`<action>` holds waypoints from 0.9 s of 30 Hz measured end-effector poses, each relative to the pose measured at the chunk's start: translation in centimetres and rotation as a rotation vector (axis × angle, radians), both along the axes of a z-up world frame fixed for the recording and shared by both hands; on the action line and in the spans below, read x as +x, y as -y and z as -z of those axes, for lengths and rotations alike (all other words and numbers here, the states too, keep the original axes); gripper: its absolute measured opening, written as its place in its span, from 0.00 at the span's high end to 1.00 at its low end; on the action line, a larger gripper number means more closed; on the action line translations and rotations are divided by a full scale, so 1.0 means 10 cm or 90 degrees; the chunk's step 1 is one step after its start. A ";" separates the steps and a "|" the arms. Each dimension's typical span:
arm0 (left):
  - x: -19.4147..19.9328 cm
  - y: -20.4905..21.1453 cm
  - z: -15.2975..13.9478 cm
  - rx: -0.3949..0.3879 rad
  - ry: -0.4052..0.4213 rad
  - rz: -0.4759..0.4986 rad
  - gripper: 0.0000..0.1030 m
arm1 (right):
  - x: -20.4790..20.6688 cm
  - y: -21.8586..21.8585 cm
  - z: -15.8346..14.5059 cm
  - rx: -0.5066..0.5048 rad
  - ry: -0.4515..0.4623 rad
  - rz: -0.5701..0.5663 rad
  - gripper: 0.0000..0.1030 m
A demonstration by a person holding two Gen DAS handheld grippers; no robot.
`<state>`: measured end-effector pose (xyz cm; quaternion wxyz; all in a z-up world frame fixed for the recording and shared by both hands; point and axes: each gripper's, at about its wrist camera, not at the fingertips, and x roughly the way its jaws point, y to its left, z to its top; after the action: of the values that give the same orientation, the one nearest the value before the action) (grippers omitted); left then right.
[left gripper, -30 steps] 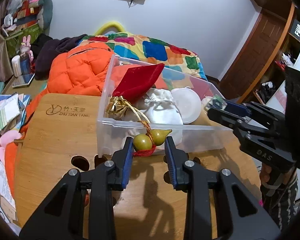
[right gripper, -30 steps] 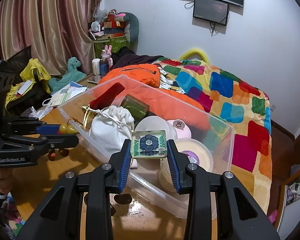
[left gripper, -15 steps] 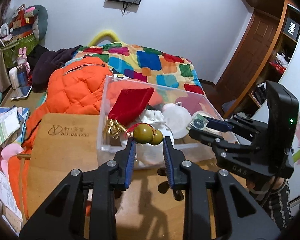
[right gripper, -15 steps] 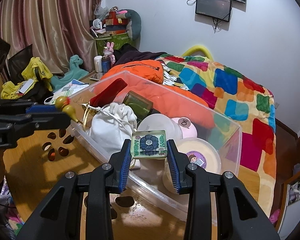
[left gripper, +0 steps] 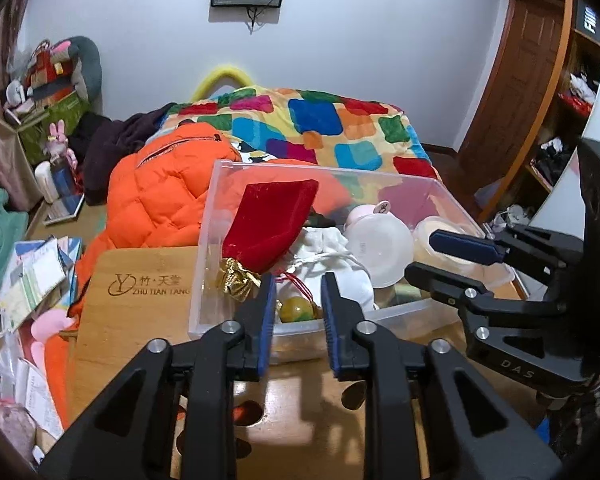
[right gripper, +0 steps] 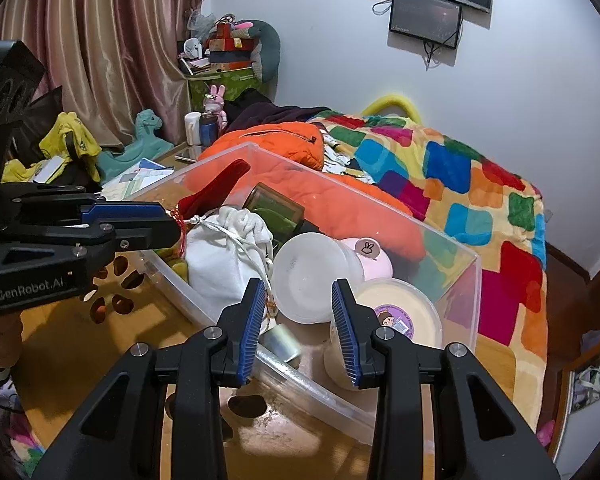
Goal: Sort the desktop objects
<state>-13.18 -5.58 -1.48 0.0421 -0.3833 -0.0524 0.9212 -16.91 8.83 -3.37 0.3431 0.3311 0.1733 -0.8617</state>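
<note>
My left claw (left gripper: 296,304) hangs with its blue-padded jaws parted and nothing between them; just past the tips, inside the near wall of the clear plastic storage bin (left gripper: 404,312), lie the olive-green gourd beads on a red cord (left gripper: 297,309), which I judge to be resting loose in the bin. The cord trails up and to the left toward the red velvet pouch with a gold-tied neck (left gripper: 274,226), which leans on the white drawstring cloth bag (left gripper: 340,276). My right claw (right gripper: 300,322) is likewise spread wide and empty, over the bin's near right end; below its gap a blurred small silvery block (right gripper: 284,344) sits on the bin floor, in front of the frosted white plastic tub (right gripper: 312,276) and left of the round cream lidded container (right gripper: 400,312). Everything lies ahead of and below both claws, so my next reach should be back and away toward the wooden surface (left gripper: 140,300).
</note>
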 end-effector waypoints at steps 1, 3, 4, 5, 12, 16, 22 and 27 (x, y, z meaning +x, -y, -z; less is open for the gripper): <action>0.01 -0.01 0.00 -0.003 -0.002 0.001 0.71 | 0.01 0.01 0.00 0.003 -0.005 0.003 0.68; 0.02 -0.03 -0.01 -0.010 -0.003 0.002 0.65 | 0.04 0.00 -0.02 0.005 -0.015 0.009 0.60; 0.03 -0.03 -0.02 -0.013 -0.005 0.003 0.63 | 0.04 0.00 -0.03 0.004 -0.018 0.010 0.57; 0.04 -0.03 -0.03 -0.016 -0.007 0.001 0.57 | 0.05 -0.01 -0.05 0.001 -0.023 0.012 0.51; 0.11 0.03 -0.10 -0.010 -0.019 -0.013 0.41 | 0.17 -0.05 -0.12 0.007 -0.057 0.022 0.39; 0.17 0.01 -0.13 -0.025 -0.029 -0.016 0.36 | 0.23 -0.10 -0.18 0.006 -0.073 0.039 0.24; 0.31 -0.03 -0.18 -0.044 -0.048 -0.024 0.19 | 0.35 -0.18 -0.28 0.001 -0.091 0.054 0.18; 0.42 -0.02 -0.23 -0.039 -0.058 -0.028 0.13 | 0.49 -0.27 -0.35 0.000 -0.103 0.064 0.14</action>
<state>-9.03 -5.35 0.86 0.0125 -0.3405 -0.0308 0.9397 -12.01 11.50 0.09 0.2845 0.2684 0.1838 -0.9018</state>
